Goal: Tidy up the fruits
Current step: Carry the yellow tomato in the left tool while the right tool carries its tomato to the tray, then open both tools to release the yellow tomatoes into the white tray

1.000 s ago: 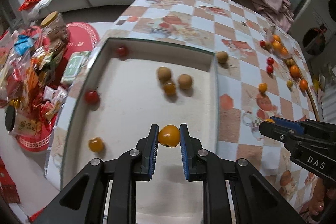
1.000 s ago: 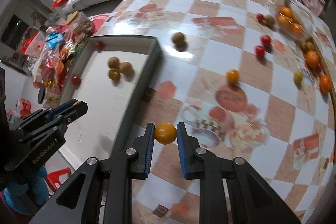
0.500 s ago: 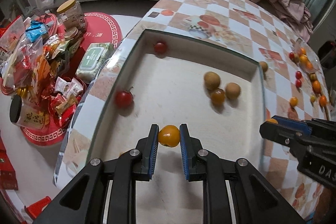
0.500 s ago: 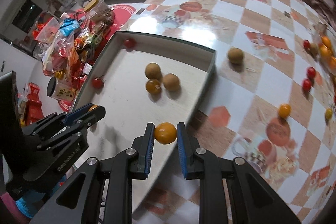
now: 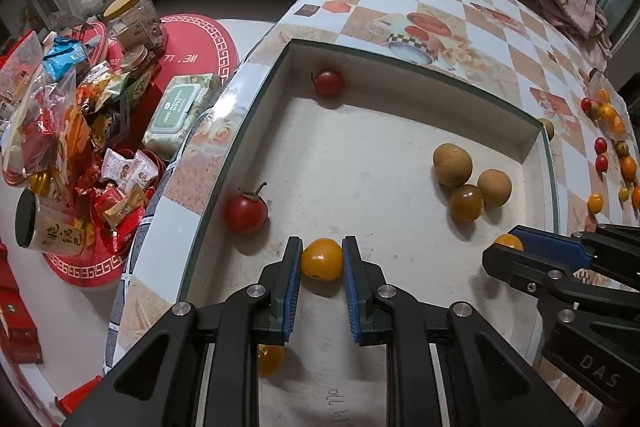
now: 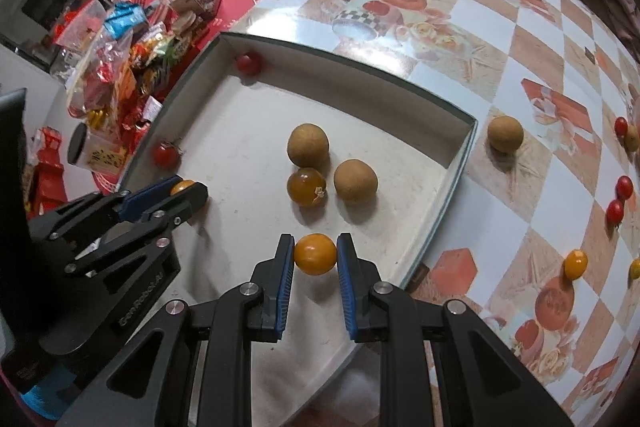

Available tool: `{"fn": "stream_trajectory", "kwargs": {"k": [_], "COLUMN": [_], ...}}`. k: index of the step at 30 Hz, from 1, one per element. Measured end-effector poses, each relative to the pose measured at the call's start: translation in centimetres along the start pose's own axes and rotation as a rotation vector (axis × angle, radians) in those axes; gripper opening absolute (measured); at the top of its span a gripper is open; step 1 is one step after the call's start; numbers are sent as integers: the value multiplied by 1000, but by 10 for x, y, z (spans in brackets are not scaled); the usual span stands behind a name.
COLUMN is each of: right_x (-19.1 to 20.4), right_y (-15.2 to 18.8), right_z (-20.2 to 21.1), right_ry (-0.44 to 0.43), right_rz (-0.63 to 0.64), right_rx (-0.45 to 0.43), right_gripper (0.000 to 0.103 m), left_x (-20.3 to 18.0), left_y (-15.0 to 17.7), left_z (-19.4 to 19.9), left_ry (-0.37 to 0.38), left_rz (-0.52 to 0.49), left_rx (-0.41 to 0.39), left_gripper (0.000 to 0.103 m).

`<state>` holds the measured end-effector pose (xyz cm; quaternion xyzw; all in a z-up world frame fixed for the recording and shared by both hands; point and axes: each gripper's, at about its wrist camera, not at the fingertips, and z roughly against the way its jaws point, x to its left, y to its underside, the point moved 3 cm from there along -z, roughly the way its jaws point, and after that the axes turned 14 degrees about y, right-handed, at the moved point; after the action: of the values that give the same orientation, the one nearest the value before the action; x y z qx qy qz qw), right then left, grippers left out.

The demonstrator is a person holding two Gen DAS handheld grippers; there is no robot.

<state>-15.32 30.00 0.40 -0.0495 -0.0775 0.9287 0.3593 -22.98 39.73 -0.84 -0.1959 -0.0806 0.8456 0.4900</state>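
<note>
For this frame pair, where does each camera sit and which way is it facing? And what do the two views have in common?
Left wrist: rides the left gripper, looking steeply down into the tray; its own fingers clamp a yellow tomato, and the right gripper enters from the right edge.
Right wrist: rides the right gripper, looking steeply down over the tray's table-side half; its fingers clamp another yellow tomato, and the left gripper enters from the left.
Shared: the tray, two red tomatoes, the brown fruit cluster, the checked tablecloth, the floor snacks.
</note>
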Motion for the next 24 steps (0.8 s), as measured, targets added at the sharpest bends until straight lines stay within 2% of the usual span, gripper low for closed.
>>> {"fn": "stream_trajectory", "kwargs": {"k": [6,15,17,19,22,24], "right_x": [2,8,6,6,4,2], "right_y": [-1,1,2,2,3,5], "right_z": [-12,-9,-6,3,22,32], "right_ry": [13,48,34,35,22,20], "right_rz": [11,73,68,66,67,61], "right_rx": [29,5,3,-22,-82,-107], "right_gripper": [23,26,32,44,58,62], "left_x": [-2,-3,-3,-3,-3,-5], "left_y": [-1,-1,-1,-1,0,1], "left_z": [-2,-2,-2,-2,-2,-2], "left_ry": [-11,-20,-20,-26,-27,-34], "left_rz": [-25,-35,-33,-32,-36,-48], "left_rx": [-3,-1,0,3,14,22], "left_gripper": [22,22,22,22,22,22]}}
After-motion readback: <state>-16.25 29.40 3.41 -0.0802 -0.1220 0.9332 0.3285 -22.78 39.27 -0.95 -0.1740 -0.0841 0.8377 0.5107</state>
